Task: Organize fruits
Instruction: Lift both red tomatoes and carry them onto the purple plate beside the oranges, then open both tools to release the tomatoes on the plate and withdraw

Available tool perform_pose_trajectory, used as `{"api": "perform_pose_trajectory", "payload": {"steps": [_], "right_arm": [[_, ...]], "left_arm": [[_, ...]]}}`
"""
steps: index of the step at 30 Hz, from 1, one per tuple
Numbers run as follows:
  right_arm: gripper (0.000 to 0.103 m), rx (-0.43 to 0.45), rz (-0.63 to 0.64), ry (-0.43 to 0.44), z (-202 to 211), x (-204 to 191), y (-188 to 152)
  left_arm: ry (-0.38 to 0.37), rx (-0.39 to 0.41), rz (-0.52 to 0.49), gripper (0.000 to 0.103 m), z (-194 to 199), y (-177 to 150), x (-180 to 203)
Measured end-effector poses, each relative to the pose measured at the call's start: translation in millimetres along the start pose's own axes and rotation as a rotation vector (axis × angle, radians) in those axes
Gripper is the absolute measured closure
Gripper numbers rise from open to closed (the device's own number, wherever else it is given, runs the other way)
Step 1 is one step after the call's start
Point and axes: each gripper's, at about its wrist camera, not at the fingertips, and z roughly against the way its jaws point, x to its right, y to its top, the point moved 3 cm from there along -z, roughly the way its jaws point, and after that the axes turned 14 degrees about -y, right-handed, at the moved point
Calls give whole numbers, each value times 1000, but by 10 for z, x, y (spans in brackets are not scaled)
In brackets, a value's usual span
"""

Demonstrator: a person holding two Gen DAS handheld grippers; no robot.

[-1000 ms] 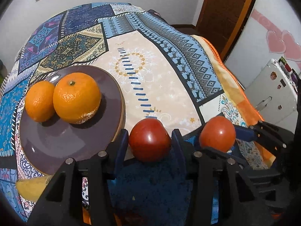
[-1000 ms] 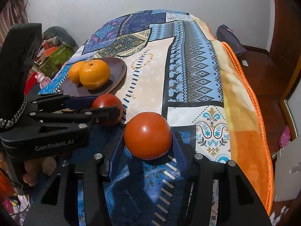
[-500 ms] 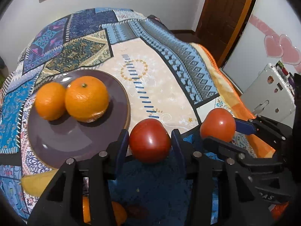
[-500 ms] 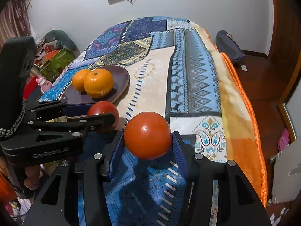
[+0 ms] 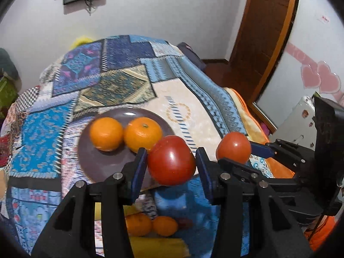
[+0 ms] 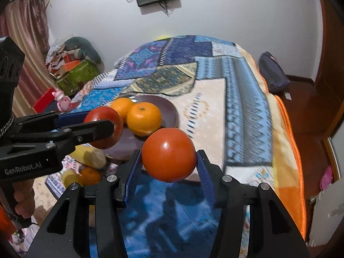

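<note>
My left gripper [image 5: 171, 164] is shut on a dark red tomato [image 5: 171, 160] and holds it in the air over the near edge of a purple plate [image 5: 101, 163]. Two oranges [image 5: 106, 134] [image 5: 143, 133] lie on that plate. My right gripper [image 6: 169, 160] is shut on a lighter red tomato [image 6: 168, 154], also lifted, to the right of the left gripper. In the right wrist view the plate [image 6: 169, 109], the oranges [image 6: 143, 119] and the left gripper's tomato [image 6: 105, 126] lie ahead to the left.
The patterned blanket [image 5: 193, 111] covers a bed. Below the grippers lie more oranges [image 5: 164, 225], a yellow fruit [image 5: 159, 247] and, in the right wrist view, a yellow fruit [image 6: 90, 155]. A door [image 5: 264, 32] and a white appliance [image 5: 298, 118] stand to the right.
Both grippers have risen well above the bed with their tomatoes. The plate with the oranges now lies lower and further away, and loose fruit below has come into view.
</note>
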Motion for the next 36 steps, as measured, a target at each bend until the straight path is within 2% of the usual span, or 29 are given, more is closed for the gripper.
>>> {"api": "perform_pose_trajectory", "payload": {"steps": [5,11,20,36], "right_arm": [[55,7,25,31,-76,-212,101],[55,-4,43,55,-216,-410,156],[55,-56,86,80,-539,-694,143],[55,-123,112,89,-809,-830,30]], "left_arm": [[40,31,25,57,239,26,-259],[80,36,72,57,347,-19,-590],[98,-7,127,57,156,-140,-952],[50,-69,136,57,-253,-219,-1085]]}}
